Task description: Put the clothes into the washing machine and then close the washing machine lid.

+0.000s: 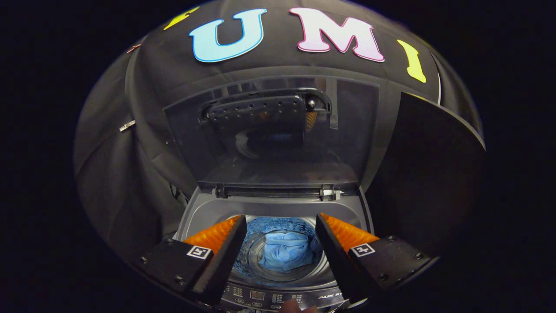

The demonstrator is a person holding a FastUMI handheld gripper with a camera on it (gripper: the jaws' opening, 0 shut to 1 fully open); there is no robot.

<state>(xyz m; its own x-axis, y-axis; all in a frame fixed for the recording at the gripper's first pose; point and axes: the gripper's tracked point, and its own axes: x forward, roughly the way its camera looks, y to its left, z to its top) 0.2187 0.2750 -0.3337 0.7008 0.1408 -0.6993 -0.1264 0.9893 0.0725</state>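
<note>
Nearest: gripper with fingers spread apart, holding nothing, poised above the washing machine opening. Just below the fingers: control panel along the front rim. Between and beyond the fingers: blue clothes lying bunched at the bottom of the drum. Farther back: lid raised upright on its rear hinge, tinted and reflective.

Both fingers of the gripper stand apart and mask the drum's left and right sides; the blue clothes lose their right edge behind one; control panel markings too small to tell; a hand is cut off nearest
</note>
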